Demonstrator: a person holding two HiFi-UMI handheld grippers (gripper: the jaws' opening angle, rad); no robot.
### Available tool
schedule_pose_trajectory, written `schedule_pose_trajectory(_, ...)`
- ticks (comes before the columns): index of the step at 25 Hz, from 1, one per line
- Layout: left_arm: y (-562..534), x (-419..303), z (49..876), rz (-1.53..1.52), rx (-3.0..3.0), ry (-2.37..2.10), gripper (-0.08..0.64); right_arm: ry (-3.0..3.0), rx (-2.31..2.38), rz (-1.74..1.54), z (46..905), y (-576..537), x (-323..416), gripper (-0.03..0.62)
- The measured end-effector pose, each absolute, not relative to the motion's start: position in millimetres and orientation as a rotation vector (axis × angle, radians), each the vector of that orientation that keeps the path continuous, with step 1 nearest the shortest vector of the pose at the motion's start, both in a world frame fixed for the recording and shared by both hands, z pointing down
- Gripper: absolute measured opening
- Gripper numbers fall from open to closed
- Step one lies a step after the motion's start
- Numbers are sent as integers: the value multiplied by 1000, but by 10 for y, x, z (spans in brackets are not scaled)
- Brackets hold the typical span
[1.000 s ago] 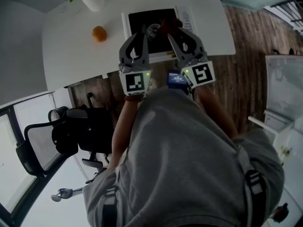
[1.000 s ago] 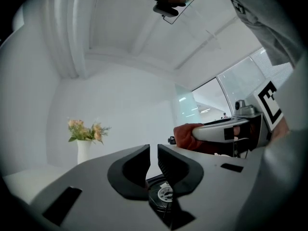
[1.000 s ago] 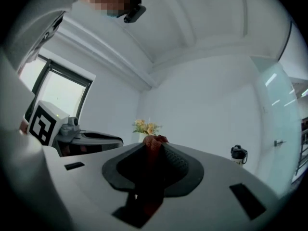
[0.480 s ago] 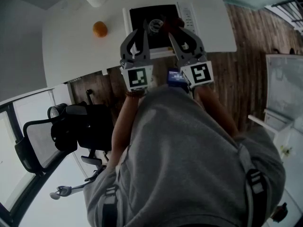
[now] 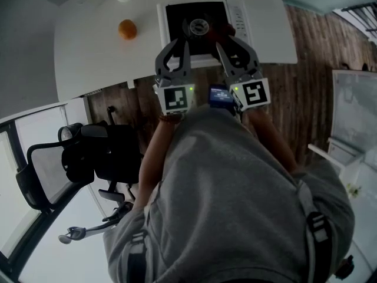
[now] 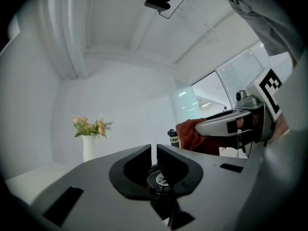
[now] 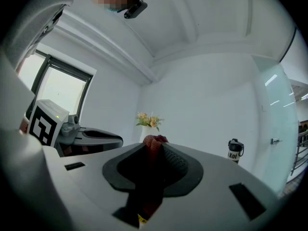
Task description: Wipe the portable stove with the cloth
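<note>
Both forearms reach forward from the grey-sleeved torso, close together and roughly parallel. Each holds its tool level, with the marker cube turned up toward the head camera.

The left hand-held gripper [image 6: 154, 152] has its jaws drawn almost together, with only a thin slit between the dark pads and nothing in it. Straight ahead of its tips and slightly below lies the white rectangular portable stove with a black top [image 5: 177, 22]. The stove's round metal burner [image 5: 199, 24] shows through the gap under the jaws.

The right hand-held gripper [image 7: 156, 153] is just beside the left one, on its right. Its jaws are clamped on a dark red, bunched cloth [image 7: 153, 142], which sticks up past the pads and hangs down below them. From above, the cloth sits over the stove's near right part, close to the burner. Whether it touches the top cannot be told.

The stove rests on a white surface [image 5: 88, 46] in front of both tools. Beyond the left one, further to its left, lie a small orange fruit [image 5: 127, 29] and a white vase with pale flowers [image 6: 89, 146]. A dark bottle [image 7: 235, 150] stands ahead of the right one, off to its right.
</note>
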State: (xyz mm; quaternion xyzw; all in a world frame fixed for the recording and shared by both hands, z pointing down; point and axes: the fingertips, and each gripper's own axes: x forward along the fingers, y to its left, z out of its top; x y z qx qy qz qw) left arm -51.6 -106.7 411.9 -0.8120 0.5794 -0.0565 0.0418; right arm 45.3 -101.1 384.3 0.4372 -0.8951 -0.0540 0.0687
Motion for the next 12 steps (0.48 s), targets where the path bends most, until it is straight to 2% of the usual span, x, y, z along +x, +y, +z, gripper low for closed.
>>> schedule_pose_trajectory(12, -980, -620, 4191, -179, -2466, 1795, 57, -2690, 1306, -150, 3953, -973, 409, 97)
